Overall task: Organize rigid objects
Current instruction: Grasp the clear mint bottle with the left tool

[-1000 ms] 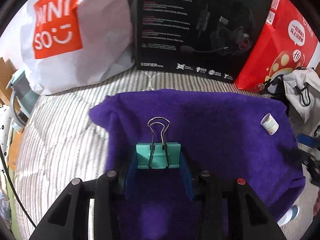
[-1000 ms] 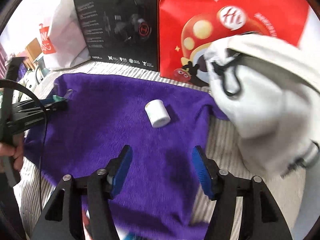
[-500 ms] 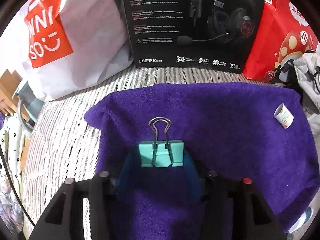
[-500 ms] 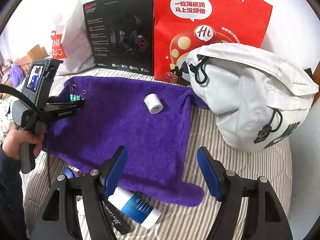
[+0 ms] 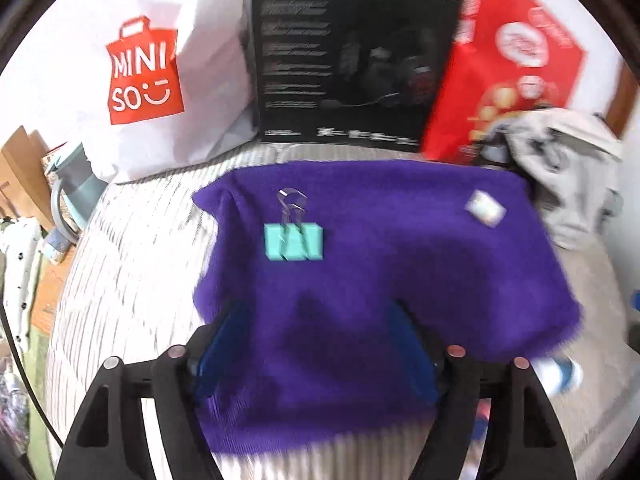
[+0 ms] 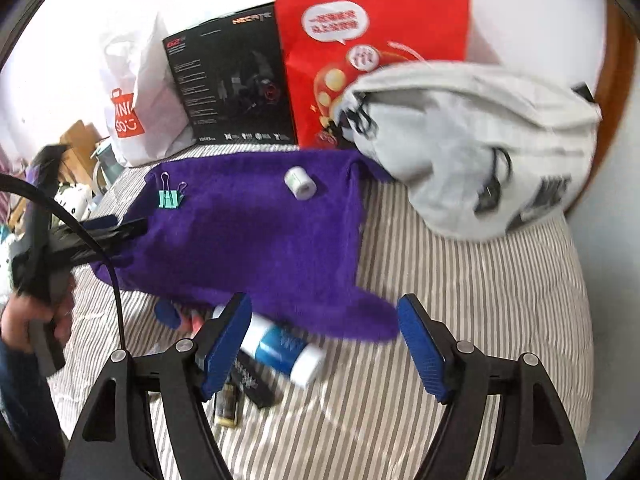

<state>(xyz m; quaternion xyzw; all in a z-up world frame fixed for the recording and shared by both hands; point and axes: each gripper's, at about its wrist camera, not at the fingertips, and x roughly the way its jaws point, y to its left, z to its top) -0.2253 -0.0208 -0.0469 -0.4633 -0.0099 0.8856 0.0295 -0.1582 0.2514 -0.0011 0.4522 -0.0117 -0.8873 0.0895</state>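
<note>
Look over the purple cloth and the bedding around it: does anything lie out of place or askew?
Yes. The purple cloth holds only the teal binder clip and the small white roll. A blue-and-white tube lies slanted on the striped bedding just off its near edge.

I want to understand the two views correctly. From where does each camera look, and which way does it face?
Left wrist: sits on the left gripper, looks forward over the purple towel at the binder clip; its open fingers show.
Right wrist: sits on the right gripper, looks over the striped bed toward the towel; its open fingers, the left gripper and a hand show.
Shared: towel, clip, white roll, bags behind.
</note>
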